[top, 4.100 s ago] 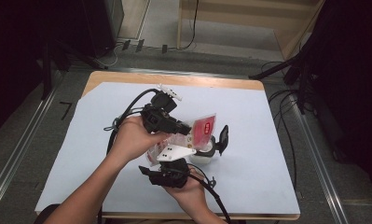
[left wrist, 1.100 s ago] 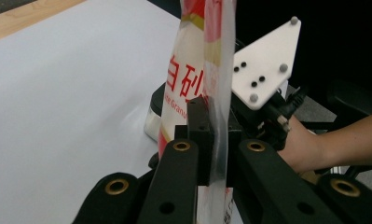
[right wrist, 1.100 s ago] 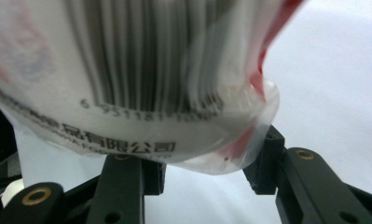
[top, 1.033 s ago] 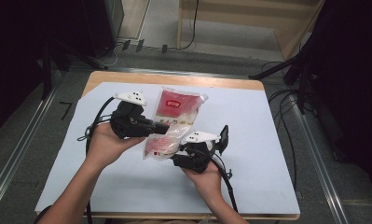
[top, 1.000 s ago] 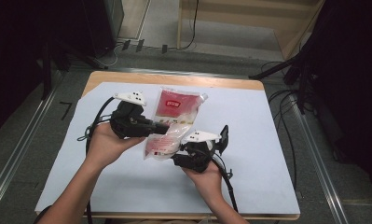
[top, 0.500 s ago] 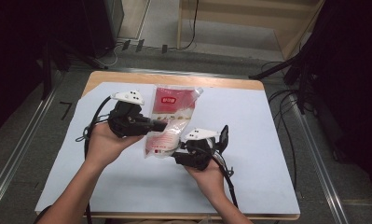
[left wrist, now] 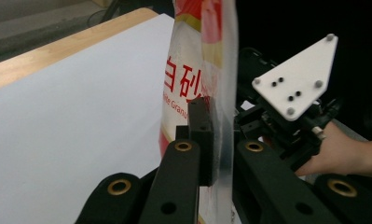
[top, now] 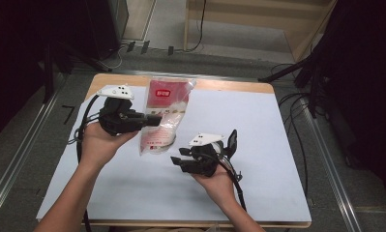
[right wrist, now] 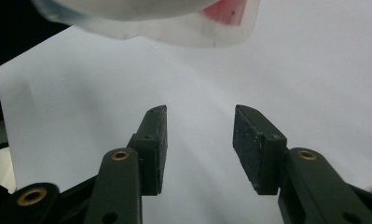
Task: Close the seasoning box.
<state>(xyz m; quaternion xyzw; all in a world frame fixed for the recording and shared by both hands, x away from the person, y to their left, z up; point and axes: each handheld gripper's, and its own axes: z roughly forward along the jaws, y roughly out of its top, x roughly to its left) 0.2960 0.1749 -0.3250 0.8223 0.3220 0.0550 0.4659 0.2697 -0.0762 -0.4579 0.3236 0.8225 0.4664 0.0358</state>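
Left hand-held gripper (top: 154, 119) pinching bag (top: 164, 115) edge

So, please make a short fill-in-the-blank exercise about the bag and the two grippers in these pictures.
1. The left gripper is shut on the ____.
2. The jaws of the right gripper are ____.
3. The bag has a ____ label near its top.
4. A ____ sheet covers the table.

Missing words: bag; open; red; white
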